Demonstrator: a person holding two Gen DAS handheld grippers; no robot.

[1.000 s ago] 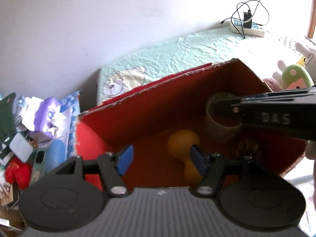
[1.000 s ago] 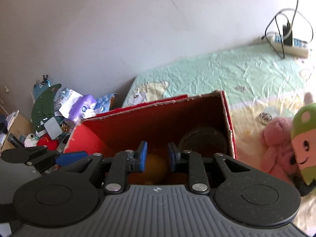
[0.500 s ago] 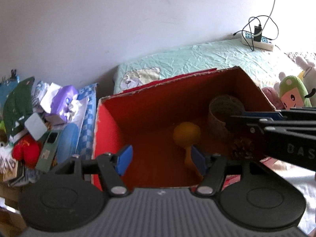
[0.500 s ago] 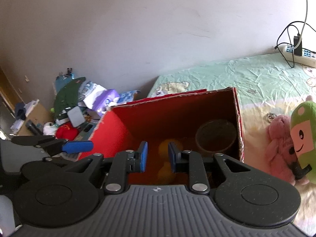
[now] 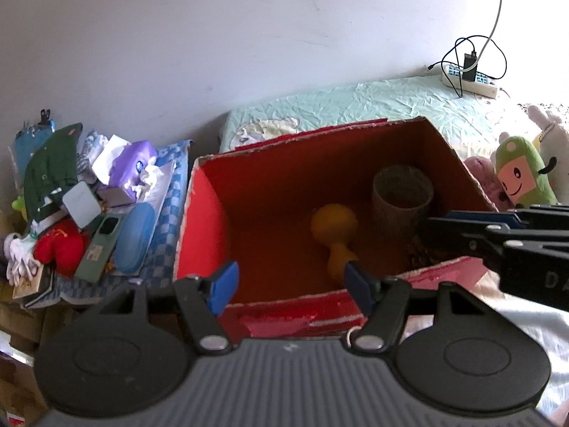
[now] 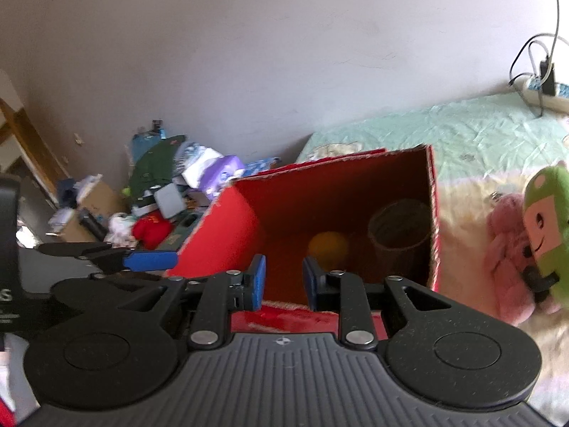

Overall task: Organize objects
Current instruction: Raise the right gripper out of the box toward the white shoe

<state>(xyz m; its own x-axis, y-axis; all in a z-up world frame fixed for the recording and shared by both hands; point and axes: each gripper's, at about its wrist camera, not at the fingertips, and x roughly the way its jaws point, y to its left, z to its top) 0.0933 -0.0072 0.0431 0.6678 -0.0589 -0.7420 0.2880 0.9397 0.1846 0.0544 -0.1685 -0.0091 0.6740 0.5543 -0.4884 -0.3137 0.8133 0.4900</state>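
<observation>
red box (image 5: 202,213) on the bed, open top, near the pile of clutter | inside: yellow toy (image 5: 334,229) lying on the floor, brown cup (image 5: 402,195) upright at right wall | left gripper (image 5: 290,284) wide apart, empty, at box's near rim | right gripper (image 6: 282,281) narrow gap, empty, over near rim | green plush (image 6: 546,231) and pink plush (image 6: 508,245) right of box

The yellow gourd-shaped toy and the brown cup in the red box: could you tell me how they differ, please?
The yellow gourd-shaped toy lies on its side near the middle of the red box; the brown cup stands upright in the far right corner. The toy is bulbous and closed; the cup is cylindrical and open-topped. Both rest on the box floor, with neither gripper touching them.
</observation>
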